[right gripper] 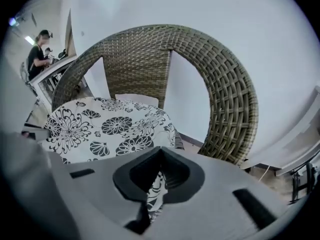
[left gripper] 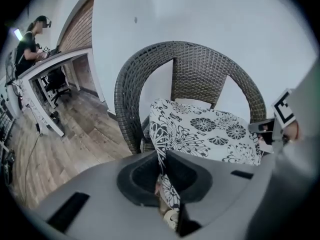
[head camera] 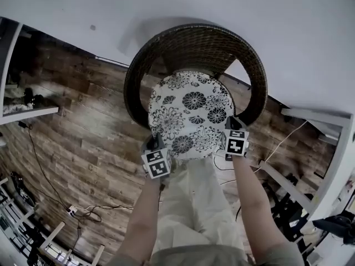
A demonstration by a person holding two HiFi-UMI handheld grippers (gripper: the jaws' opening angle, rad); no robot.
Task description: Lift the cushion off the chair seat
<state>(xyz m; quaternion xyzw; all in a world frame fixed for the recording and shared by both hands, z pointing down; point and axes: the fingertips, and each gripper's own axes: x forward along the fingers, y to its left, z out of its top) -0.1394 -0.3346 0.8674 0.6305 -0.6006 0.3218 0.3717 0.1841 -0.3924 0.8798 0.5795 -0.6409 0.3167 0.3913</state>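
Both pairs of jaws are pinched together on the near rim of the cushion [head camera: 190, 115]: the left gripper [head camera: 157, 146] holds a fold of printed fabric at the front-left, and the right gripper [head camera: 229, 128] holds another fold at the front-right. Taking the rim at two spread points probably keeps the soft disc from sagging or swinging to one side as it rises, and both grippers slant steeply down so that the pads bite the thin edge rather than the padding.

The cushion is round and fairly flat, white with bold black flowers and leaves. It sits over the seat of the chair [head camera: 194, 43], tipped up toward the person at the front. Its far side lies close under the backrest, and whether that side rests on the seat cannot be told. In the left gripper view its side edge drapes in a loose crease, so it looks limp and light.

The chair is dark woven wicker with a curved, open-sided back, standing against a pale wall on a wood-plank floor [head camera: 83, 121]. A person [left gripper: 27, 44] works at a desk far off.
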